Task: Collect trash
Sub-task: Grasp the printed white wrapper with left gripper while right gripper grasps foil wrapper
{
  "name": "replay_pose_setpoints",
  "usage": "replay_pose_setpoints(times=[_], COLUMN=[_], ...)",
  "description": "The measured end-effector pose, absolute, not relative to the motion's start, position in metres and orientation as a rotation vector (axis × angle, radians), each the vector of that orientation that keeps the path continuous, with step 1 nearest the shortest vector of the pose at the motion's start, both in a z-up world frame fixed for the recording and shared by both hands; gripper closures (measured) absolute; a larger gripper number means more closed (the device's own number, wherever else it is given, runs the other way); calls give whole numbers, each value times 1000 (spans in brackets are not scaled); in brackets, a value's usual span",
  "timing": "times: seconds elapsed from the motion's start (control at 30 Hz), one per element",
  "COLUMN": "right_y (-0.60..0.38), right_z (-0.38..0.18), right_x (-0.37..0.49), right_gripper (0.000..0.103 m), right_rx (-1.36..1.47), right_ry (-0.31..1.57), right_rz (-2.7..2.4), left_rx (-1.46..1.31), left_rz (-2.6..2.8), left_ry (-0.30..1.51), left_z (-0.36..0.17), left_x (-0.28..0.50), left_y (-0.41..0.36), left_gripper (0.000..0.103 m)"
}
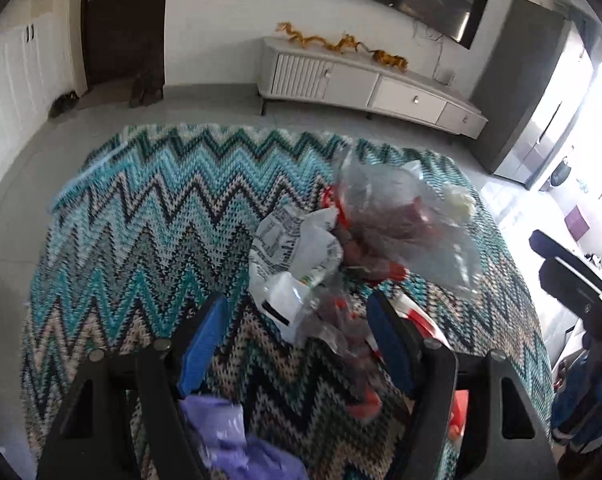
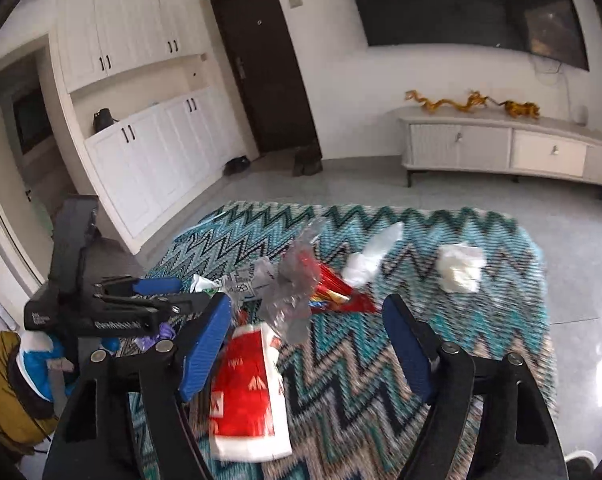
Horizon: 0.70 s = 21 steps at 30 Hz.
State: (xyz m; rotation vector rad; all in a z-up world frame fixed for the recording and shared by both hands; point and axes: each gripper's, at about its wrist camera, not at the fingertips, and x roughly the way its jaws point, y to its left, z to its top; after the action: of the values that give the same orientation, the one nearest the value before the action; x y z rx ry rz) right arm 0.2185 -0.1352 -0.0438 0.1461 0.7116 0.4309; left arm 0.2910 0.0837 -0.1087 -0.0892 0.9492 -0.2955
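A pile of trash lies on a table under a zigzag cloth (image 1: pixel 141 216): a clear plastic bag (image 1: pixel 401 220) with red scraps, a printed white wrapper (image 1: pixel 293 240) and a purple bag (image 1: pixel 237 440) at the near edge. My left gripper (image 1: pixel 297 328) is open just short of the pile, holding nothing. In the right wrist view a red and white packet (image 2: pixel 249 392) lies between the open fingers of my right gripper (image 2: pixel 307 320). Beyond it are the clear bag (image 2: pixel 293 280), a red wrapper (image 2: pixel 341 292), white tissue (image 2: pixel 461 268) and white plastic (image 2: pixel 369 256). The left gripper (image 2: pixel 157 292) shows at left.
A white TV cabinet (image 1: pixel 381 84) with a gold dragon ornament (image 1: pixel 341 44) stands against the far wall under a TV (image 1: pixel 437 4). White cupboards (image 2: pixel 149 152) and a dark door (image 2: pixel 261 60) are at the left. Grey floor surrounds the table. A person's clothing (image 2: pixel 13 384) is at the lower left.
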Motion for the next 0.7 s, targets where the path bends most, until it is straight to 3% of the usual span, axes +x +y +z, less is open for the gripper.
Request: replay_pose_setpoints(times=[0.07, 0.3, 0.37, 0.43, 0.5, 0.7], right_y=[-127, -111, -110, -109, -107, -106], right_z=[-51, -73, -78, -81, -83, -65], right_x=[231, 261, 264, 265, 265, 251], right_gripper=[30, 42, 53, 76, 91, 100], right_rx=[150, 173, 179, 176, 172, 172], right_ry=[732, 811, 829, 840, 850, 810], right_rz=[443, 437, 435, 435, 443, 471], left_rx=[-133, -246, -268, -278, -290, -315], left_rz=[-293, -306, -322, -326, -333, -316], left_ry=[965, 1015, 1016, 1010, 1000, 949], left_z=[-115, -128, -130, -129, -127, -110], left_x=[299, 312, 311, 309, 306, 285], left_y=[90, 107, 108, 109, 110, 122], left_gripper=[33, 61, 73, 76, 85, 88])
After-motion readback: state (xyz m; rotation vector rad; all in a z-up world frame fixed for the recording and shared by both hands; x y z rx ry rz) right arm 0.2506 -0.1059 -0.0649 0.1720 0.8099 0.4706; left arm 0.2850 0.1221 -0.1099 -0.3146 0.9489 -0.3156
